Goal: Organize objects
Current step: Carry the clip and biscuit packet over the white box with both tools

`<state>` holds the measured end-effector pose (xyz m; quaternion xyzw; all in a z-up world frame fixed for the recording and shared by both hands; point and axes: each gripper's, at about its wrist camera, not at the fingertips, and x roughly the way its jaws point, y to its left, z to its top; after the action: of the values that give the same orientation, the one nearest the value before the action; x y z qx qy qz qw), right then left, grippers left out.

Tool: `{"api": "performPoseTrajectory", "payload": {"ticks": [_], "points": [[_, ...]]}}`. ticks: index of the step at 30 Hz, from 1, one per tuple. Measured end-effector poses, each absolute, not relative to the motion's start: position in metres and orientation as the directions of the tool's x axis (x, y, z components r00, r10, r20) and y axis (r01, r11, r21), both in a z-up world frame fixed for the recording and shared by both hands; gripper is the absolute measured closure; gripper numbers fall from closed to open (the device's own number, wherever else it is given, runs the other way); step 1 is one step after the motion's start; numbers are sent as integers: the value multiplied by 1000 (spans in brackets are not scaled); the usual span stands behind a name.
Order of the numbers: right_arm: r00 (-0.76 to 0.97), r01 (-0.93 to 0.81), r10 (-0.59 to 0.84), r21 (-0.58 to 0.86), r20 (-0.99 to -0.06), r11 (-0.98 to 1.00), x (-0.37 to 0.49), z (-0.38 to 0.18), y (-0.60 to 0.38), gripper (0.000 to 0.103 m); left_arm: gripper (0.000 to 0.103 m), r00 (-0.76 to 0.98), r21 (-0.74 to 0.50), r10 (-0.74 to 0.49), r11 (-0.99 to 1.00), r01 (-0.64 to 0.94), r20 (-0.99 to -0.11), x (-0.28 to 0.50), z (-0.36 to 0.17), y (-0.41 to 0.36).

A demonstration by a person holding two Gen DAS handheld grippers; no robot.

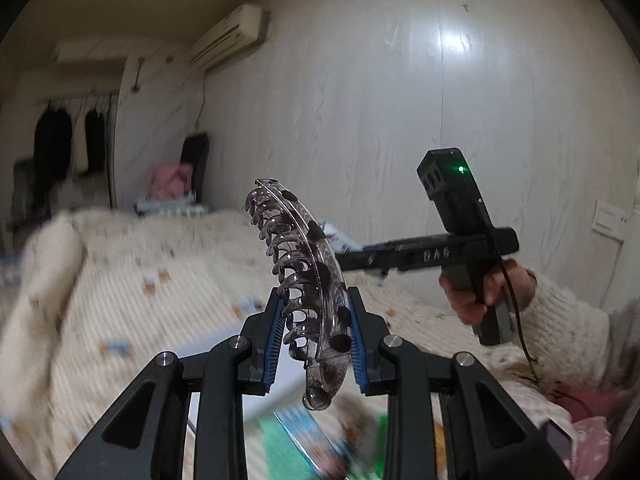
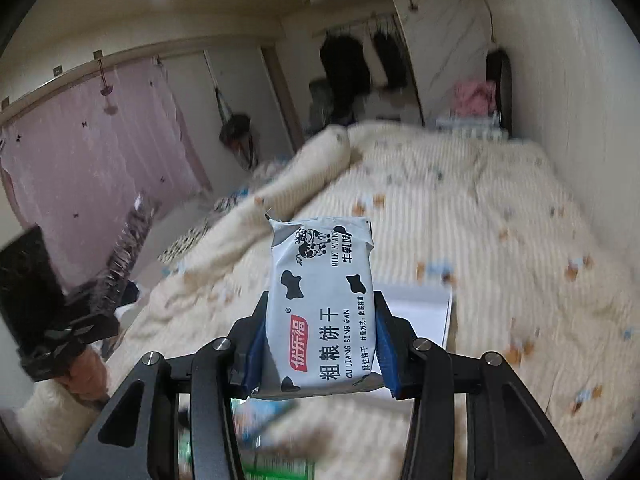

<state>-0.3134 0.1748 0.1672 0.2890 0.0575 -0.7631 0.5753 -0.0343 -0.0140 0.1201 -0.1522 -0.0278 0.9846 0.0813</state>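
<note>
Above a quilted bed (image 2: 460, 216), the left gripper (image 1: 316, 340) clamps a smoky translucent hair claw (image 1: 308, 280) upright, and the right gripper (image 2: 320, 344) grips a biscuit packet (image 2: 322, 304), both lifted clear, likely for sorting. Packet text reads "MILK FLAVOR" and "CU LIANG BING GAN".

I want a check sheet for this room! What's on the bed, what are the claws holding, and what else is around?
Surface: bed with cream quilt.
Job's things: hair clip and biscuit pack, both held up in the air.
Clutter: white box; blurry colourful packets below.
Grippers: left claw shut on clip; right claw shut on pack.
Cables: dark cord at right hand.
Surroundings: air conditioner, hanging clothes, pink curtain.
</note>
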Motion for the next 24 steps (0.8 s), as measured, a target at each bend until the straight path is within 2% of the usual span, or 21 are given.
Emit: {"api": "performPoseTrajectory", "payload": {"ticks": [4,7,9,12,13,14,16,21,24], "points": [[-197,890,-869,290,-453,-353,-318,184,151,56,71,-948,-136,134,-986,-98,-288,-65,146,-32],[-397,855,-830,171,-392,-490,-310,188,144,56,71,-967,-240,152,-966,-101,-204,-80,163,-47],[-465,840,-807,108,-363,-532,-298,181,140,56,71,-980,-263,122,-962,-78,-155,-86,166,-53],[-464,857,-824,70,-325,-510,-279,157,136,56,71,-995,-298,66,-954,-40,-77,-85,149,-62],[-451,869,-834,55,-319,-491,-273,147,135,56,71,-995,-325,69,-945,-40,-77,-86,133,-66],[-449,877,-838,28,-310,-480,-267,137,134,56,71,-993,-336,68,-941,-32,-96,-89,124,-69],[-444,882,-839,14,-313,-472,-263,123,129,56,71,-978,-332,20,-942,51,-206,-96,93,-77],[-300,883,-913,280,-277,-376,-285,87,130,56,71,-921,-262,-100,-942,209,-375,-115,36,-99],[-341,856,-888,288,-309,-429,-295,77,127,56,71,-896,-293,-116,-920,260,-429,-123,13,-113]]}}
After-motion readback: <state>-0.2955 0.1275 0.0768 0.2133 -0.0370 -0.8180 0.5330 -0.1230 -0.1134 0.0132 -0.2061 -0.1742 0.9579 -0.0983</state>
